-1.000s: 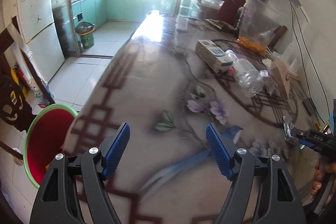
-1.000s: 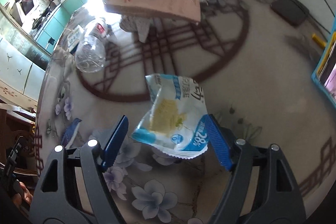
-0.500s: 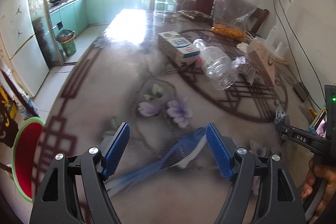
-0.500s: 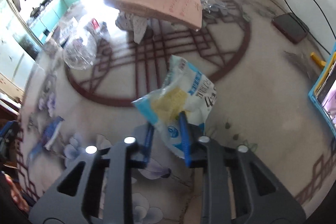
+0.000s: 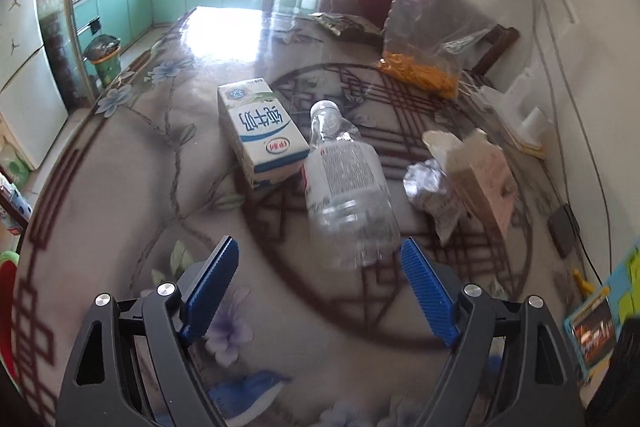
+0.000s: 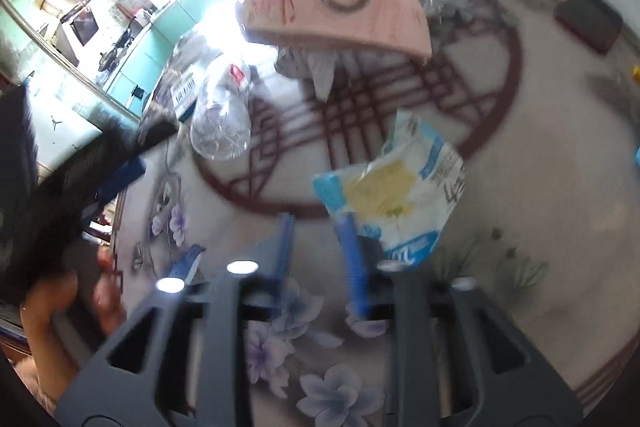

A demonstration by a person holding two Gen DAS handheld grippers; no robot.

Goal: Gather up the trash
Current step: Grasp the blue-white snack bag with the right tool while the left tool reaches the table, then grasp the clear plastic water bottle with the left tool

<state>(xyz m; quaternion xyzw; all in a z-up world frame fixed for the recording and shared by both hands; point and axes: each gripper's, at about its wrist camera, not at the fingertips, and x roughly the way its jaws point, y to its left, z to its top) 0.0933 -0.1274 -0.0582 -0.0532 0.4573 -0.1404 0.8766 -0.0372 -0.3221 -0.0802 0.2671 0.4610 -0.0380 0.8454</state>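
Left gripper (image 5: 320, 281), fingers opening and empty, faces a light, crushable clear plastic bottle (image 5: 346, 187) on the counter (image 5: 120, 187), best grasped mid-body; right gripper (image 6: 318, 251), fingers opening, beside a limp blue-and-white snack wrapper (image 6: 394, 195).

**Readable print on the table**

The milk carton (image 5: 262, 131) carries the clearest text: "纯牛奶" in large blue characters along its top face, a red oval "伊利" logo at its near end, and "3.2" in a round mark at its far end. The bottle (image 5: 346, 183) to its right has a label of fine print — too small to read. The blue-and-white wrapper (image 6: 394, 193) shows large dark characters on its right edge, too blurred to make out.
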